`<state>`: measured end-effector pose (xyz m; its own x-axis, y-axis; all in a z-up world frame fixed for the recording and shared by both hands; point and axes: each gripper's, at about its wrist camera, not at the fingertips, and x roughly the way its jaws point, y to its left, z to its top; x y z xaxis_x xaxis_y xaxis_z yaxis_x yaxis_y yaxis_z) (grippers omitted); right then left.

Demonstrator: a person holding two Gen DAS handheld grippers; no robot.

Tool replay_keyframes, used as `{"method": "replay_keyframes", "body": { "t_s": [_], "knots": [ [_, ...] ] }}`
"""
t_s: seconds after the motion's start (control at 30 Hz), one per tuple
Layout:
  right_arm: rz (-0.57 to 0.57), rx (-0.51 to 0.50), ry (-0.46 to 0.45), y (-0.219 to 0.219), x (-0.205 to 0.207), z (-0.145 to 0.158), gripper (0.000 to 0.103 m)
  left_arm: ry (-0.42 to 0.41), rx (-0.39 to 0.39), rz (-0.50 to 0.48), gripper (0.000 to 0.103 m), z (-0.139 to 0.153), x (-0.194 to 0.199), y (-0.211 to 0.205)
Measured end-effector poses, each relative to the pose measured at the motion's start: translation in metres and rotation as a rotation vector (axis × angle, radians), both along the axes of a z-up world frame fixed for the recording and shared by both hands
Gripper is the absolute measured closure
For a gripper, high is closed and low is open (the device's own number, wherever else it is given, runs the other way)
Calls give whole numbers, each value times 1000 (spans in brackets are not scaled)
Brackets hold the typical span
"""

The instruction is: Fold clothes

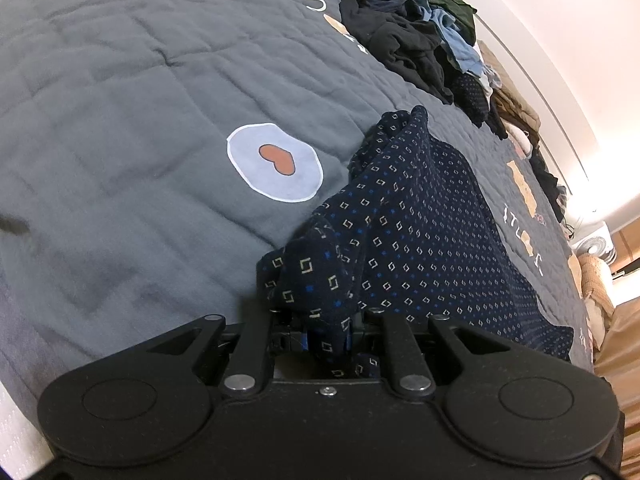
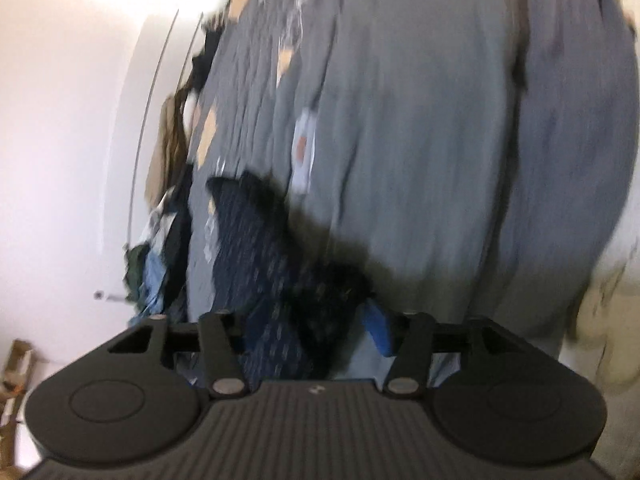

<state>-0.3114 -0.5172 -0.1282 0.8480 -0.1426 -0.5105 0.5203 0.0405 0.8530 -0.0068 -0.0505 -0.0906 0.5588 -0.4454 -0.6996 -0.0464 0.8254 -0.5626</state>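
Note:
A navy garment point(image 1: 420, 232) with a small square pattern lies on the grey quilt point(image 1: 120, 120), stretched from my left gripper toward the far right. My left gripper point(image 1: 325, 320) is shut on a bunched corner of it at the near edge of the bed. In the blurred right wrist view, the same garment point(image 2: 256, 264) runs between the fingers of my right gripper point(image 2: 304, 324). Those jaws stand apart, and one blue pad point(image 2: 378, 330) shows bare beside the cloth.
A heap of dark and blue clothes point(image 1: 412, 28) lies at the far side of the quilt along the white wall. More clothes point(image 1: 516, 116) trail down that edge. A white fan point(image 1: 596, 244) stands past the bed's right end. A heart patch point(image 1: 276, 168) marks the quilt.

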Motion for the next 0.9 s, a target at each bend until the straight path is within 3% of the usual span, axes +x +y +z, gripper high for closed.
{"method": "replay_keyframes", "body": {
  "t_s": [0.03, 0.07, 0.23, 0.33, 0.4, 0.43, 0.47, 0.63, 0.73, 0.8, 0.9],
  "knots": [
    [-2, -12, 7, -2, 2, 1, 76, 0, 0, 0, 88, 0, 0, 0],
    [-3, -28, 15, -4, 4, 2, 85, 1, -1, 0, 88, 0, 0, 0],
    [36, -228, 76, 1, 13, 19, 90, 2, -2, 0, 87, 0, 0, 0],
    [51, -452, 177, 8, 19, 36, 91, 3, -4, 1, 87, 0, 1, 1],
    [22, -496, 203, 8, 15, 38, 96, 4, -7, 0, 87, 0, 1, 2],
    [-35, -533, 244, 8, 11, 40, 103, 2, -5, 1, 87, 0, 1, 2],
    [-86, -557, 276, 7, 7, 41, 103, 2, -5, 0, 87, 0, 0, 2],
    [-161, -341, 163, -19, -20, 28, 103, 5, -4, 1, 87, 0, 0, 1],
    [-83, -261, 110, -18, -15, 25, 98, 1, 6, 2, 87, 0, -1, -2],
    [-41, -152, 39, -18, -13, 22, 95, 3, 2, 2, 87, 0, 0, -1],
    [-5, -65, -46, -12, -11, 19, 71, 6, -4, 2, 87, -1, 0, 1]
  ]
}}
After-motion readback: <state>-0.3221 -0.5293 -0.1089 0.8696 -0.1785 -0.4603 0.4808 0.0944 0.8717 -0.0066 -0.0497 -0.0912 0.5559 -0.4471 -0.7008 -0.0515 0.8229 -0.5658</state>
